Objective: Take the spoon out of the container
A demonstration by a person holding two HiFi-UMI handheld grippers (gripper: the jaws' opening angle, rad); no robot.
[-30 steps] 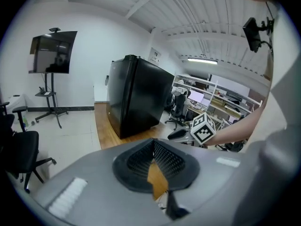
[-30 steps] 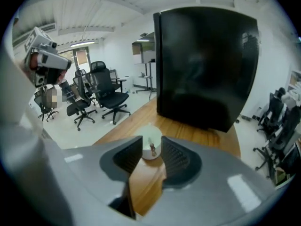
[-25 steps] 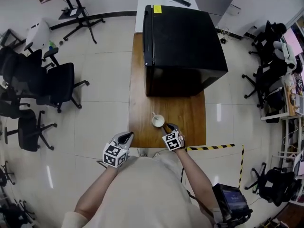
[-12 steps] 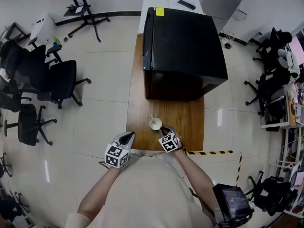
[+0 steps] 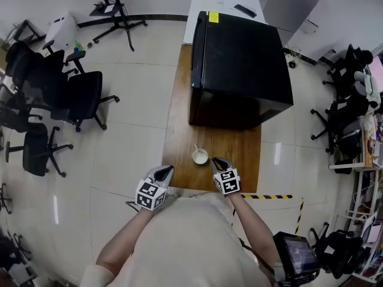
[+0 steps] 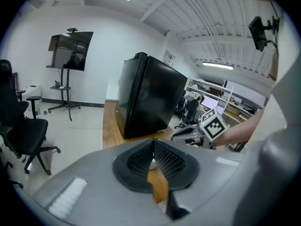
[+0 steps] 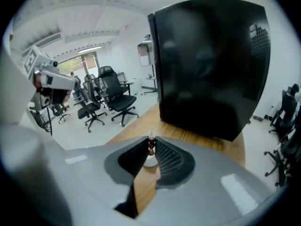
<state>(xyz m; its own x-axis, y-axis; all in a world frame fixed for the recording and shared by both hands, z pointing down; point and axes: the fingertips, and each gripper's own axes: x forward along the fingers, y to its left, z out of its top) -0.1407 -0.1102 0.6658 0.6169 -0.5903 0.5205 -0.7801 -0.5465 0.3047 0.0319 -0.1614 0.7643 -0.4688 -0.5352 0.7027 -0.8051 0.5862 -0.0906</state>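
A small white cup [image 5: 200, 156] stands near the front edge of the wooden table [image 5: 179, 133], and a thin spoon [image 5: 195, 148] leans out of it toward the far left. My right gripper [image 5: 216, 161] is just right of the cup, a short gap away, with its jaws shut. In the right gripper view the cup [image 7: 149, 162] shows low through the slit of the right gripper [image 7: 151, 143]. A small brown bit sits at the tips, and I cannot tell whether it is pinched. My left gripper [image 5: 167, 170] hovers at the table's front left, shut and holding nothing.
A black mini fridge [image 5: 239, 64] fills the far half of the table. Black office chairs [image 5: 84, 97] stand on the tiled floor to the left. Yellow-black tape [image 5: 269, 196] marks the floor at the right. The left gripper view shows the right gripper's marker cube [image 6: 214, 125].
My right gripper has drawn back to the right, from touching the cup's rim to a short gap away. The left gripper has stayed at the table's front edge.
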